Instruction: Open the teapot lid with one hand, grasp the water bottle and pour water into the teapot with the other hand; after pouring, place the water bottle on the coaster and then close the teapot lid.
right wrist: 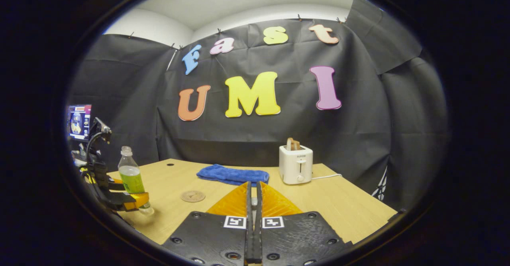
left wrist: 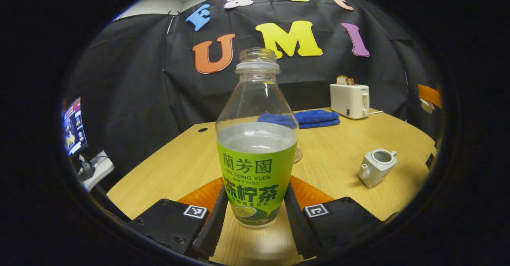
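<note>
Green-labelled bottle (left wrist: 257, 146) sits upright between the left tongs (left wrist: 253, 214), uncapped and partly full, with both fingers (left wrist: 212, 222) pressed on its lower sides. Its base looks just off the bench (left wrist: 167, 170). Teapot (left wrist: 377, 166) is ahead and to the right of those tongs, lid off, top open. A bit of the coaster (left wrist: 298, 154) peeks out just behind the bottle. Right tongs (right wrist: 253, 218) are closed up tight; something small sits between the fingertips, can't tell what. From there, towel (right wrist: 233, 174) and toaster (right wrist: 295, 164) are straight ahead, and the bottle-holding tongs are far off to the left.
</note>
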